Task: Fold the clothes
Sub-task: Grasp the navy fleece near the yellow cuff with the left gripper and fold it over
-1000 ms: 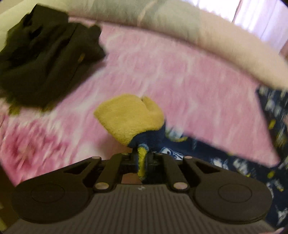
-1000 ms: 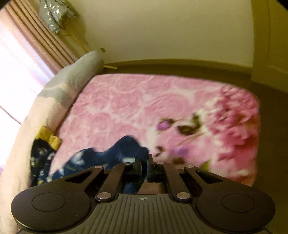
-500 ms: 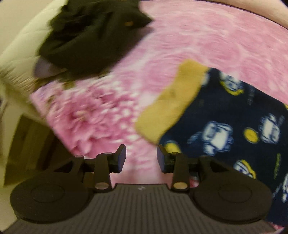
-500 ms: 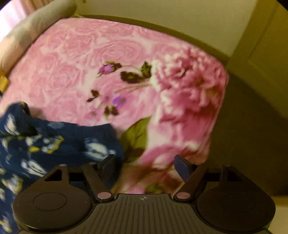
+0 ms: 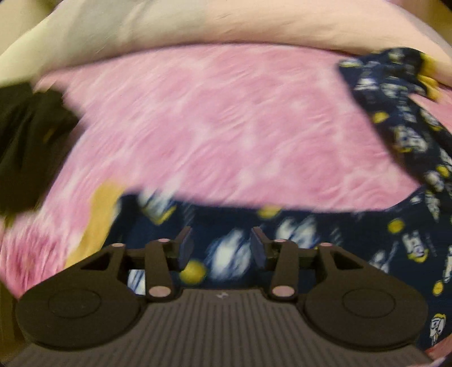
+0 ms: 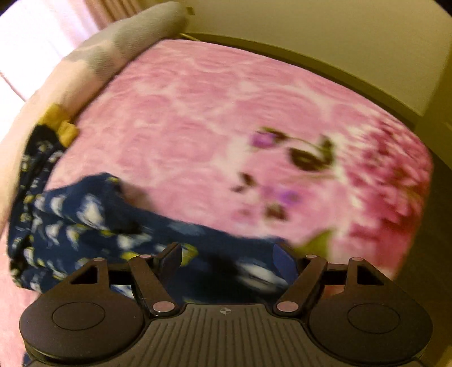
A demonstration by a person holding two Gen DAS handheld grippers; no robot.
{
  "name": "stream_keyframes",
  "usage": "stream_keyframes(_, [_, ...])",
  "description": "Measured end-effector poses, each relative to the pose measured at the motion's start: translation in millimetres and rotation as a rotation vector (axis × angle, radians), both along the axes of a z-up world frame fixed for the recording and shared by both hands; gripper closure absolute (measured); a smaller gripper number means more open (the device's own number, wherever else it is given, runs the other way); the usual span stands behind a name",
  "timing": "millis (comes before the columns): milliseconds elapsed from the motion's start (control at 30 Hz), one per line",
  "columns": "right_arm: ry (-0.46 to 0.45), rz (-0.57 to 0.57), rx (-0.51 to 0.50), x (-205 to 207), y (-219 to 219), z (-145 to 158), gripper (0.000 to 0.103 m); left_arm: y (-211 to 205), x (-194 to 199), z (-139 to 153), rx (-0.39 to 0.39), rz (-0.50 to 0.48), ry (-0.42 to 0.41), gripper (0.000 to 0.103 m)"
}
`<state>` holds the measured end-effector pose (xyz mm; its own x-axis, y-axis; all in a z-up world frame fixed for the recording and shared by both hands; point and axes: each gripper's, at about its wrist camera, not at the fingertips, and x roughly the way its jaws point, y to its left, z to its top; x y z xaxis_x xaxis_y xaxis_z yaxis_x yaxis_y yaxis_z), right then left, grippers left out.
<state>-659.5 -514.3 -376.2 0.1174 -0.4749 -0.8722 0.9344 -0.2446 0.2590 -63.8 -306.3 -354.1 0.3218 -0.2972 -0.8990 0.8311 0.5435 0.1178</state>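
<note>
The left hand-held gripper has its jaws spread apart with nothing between them, hovering just above the navy printed pajamas. The cloth lies flat on the bed under it, with a yellow cuff at the near left end. The right hand-held gripper is spread wider, also holding nothing, and sits over another stretch of the pajamas, which bunch up toward the left.

Beyond the cloth lies the pink flowered blanket covering the bed. In the left wrist view a black garment sits in a heap at the left edge, apart from the pajamas. Farther on, another part of the pajamas runs to the far right, reaching a pale rolled quilt along the bed's far side. Both views are blurred.
</note>
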Motion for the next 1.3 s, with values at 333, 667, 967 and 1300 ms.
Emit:
stream_keyframes(333, [0.011,0.194,-0.04,88.6,-86.6,4.1,0.029,-186.4,-47.1,-12.3,-0.06,-0.483,0.013,0.059])
stream_keyframes(667, [-0.019,0.084,-0.003,57.5,-129.9,-22.6,0.029,-353.7,-146.3,-41.5,-0.077,-0.842,-0.065,0.053])
stream_keyframes(967, [-0.086,0.018,0.067,-11.5,-174.9,-47.7,0.029,-481.4,-230.5,-102.7,-0.054,-0.927,-0.25,0.053])
stream_keyframes(1300, [-0.128,0.014,0.092,-31.4,-183.7,-56.8,0.029,-524.3,-213.8,-132.1,-0.068,-0.85,-0.18,0.1])
